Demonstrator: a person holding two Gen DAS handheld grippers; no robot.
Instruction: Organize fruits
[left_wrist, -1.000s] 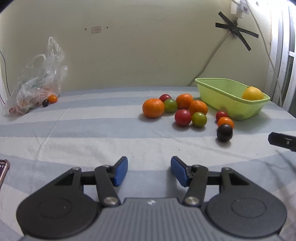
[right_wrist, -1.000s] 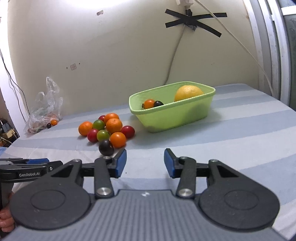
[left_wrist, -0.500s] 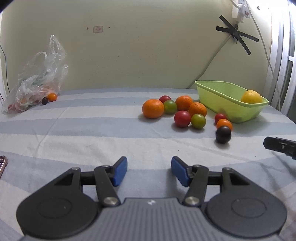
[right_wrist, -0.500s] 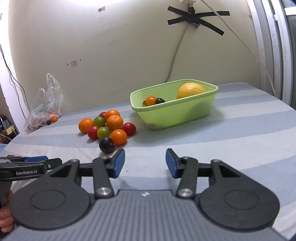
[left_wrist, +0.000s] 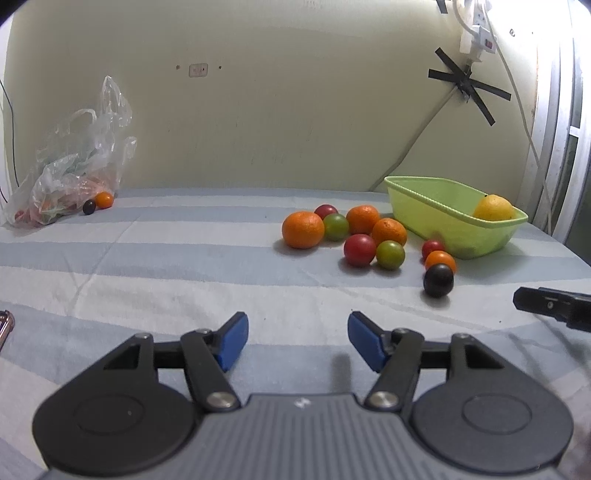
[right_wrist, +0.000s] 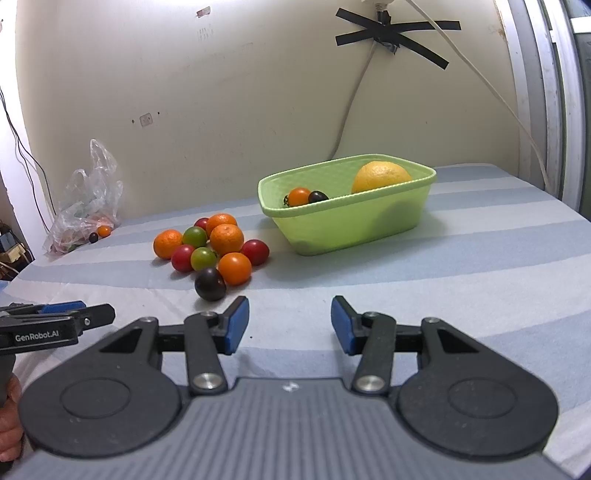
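From the left wrist view, the left hand-held gripper (left_wrist: 297, 341) hung over the striped counter (left_wrist: 166, 266) with its blue pads spread wide and nothing between them, probably readied for a pick. The loose fruits (left_wrist: 364, 236) lay bunched near the green basket (left_wrist: 454, 229), well ahead and to the right; a dark plum (left_wrist: 438, 280) sat nearest, slightly apart from the rest. A yellow citrus (left_wrist: 493, 208) rested in the basket's far corner. A plastic bag (left_wrist: 70, 177) slumped against the wall, with two small fruits just beside it. The tip of the right hand-held gripper (left_wrist: 546, 304) poked in at the right edge.

From the right wrist view, the right hand-held gripper (right_wrist: 290, 325) was likewise spread apart and empty, aimed at the counter between plum and basket. The basket already held the citrus, a small orange tomato (right_wrist: 299, 196) and a dark one (right_wrist: 317, 196), so sorting looked barely begun. The plum lay just ahead of the left pad, likely the easiest next grab.
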